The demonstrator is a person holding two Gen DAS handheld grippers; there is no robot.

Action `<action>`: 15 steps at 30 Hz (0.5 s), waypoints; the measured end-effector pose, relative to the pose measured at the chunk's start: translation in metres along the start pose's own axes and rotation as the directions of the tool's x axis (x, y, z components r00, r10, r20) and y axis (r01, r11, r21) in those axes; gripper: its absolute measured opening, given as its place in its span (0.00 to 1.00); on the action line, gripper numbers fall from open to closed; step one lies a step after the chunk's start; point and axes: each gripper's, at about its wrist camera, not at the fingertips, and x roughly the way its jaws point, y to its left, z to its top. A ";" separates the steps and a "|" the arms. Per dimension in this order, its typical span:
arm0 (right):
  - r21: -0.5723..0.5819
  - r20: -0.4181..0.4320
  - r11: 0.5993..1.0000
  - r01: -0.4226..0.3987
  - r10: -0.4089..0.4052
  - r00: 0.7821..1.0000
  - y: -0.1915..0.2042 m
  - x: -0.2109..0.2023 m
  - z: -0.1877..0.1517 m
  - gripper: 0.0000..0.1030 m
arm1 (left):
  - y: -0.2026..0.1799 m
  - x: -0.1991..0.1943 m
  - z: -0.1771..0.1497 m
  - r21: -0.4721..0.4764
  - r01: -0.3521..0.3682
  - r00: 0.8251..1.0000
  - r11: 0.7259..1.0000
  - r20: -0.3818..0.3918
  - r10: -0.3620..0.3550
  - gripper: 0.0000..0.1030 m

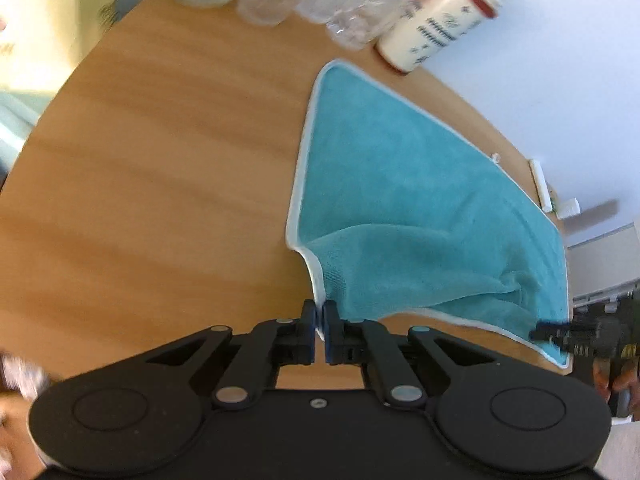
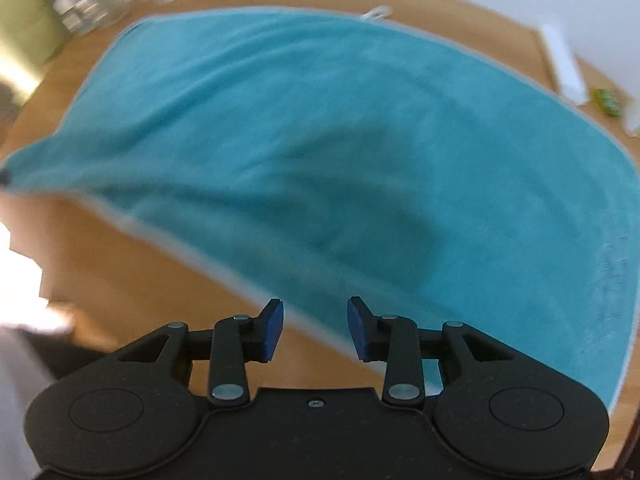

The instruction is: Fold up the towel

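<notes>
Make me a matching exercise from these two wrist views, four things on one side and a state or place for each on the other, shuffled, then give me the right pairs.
Things:
1. left gripper
2. right gripper
3. towel
4. white canister

States or places:
A. at the table's far edge, red lid
B. open, at the towel's near hem
C. teal, one corner lifted, the rest on the table
D. shut on a towel corner

Pairs: 1-D, 2-B, 3-C, 4-A
</notes>
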 end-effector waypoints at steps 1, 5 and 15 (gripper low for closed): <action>-0.049 0.013 0.999 -0.003 0.003 1.000 0.003 0.001 -0.007 0.39 | 0.000 0.001 -0.002 0.003 -0.016 1.000 1.000 -0.004 0.016 0.03; -0.022 0.022 1.000 -0.003 0.004 1.000 -0.006 0.012 -0.002 0.39 | -0.006 0.007 0.000 -0.029 -0.068 0.998 0.997 0.003 0.068 0.03; -0.046 0.001 0.998 -0.039 0.039 0.999 -0.012 0.020 -0.007 0.39 | -0.016 0.013 0.020 -0.042 -0.168 0.985 0.985 0.035 0.170 0.04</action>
